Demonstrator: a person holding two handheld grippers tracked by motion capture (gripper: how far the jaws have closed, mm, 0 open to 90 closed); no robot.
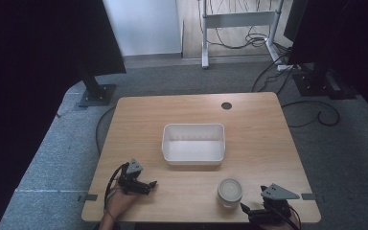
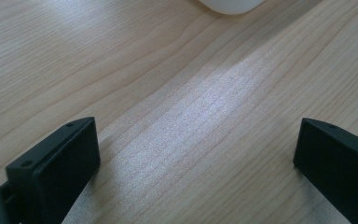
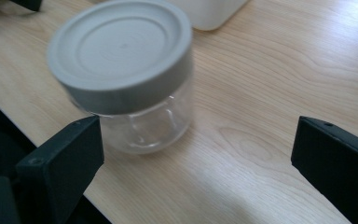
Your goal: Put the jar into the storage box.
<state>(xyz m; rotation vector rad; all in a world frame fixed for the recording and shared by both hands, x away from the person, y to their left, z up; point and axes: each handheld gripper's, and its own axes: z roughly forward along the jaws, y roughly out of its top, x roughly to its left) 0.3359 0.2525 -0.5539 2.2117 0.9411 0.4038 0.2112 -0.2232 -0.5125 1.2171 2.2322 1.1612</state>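
one jar at your right gripper, one bin beyond

one white bin (image 1: 193, 143) sits mid-table, at 11 o'clock from the single lidded jar (image 1: 230, 192), well apart. your right gripper (image 1: 247, 211) is at the jar's 4 o'clock, jaws spread wide, holding nothing. your left gripper (image 1: 149, 185) gapes empty over bare table (image 1: 249, 124).

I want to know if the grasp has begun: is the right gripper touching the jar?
Apart. In the right gripper view the jar stands on the table beyond the right gripper; its jaws are wide open, with bare wood showing between them.
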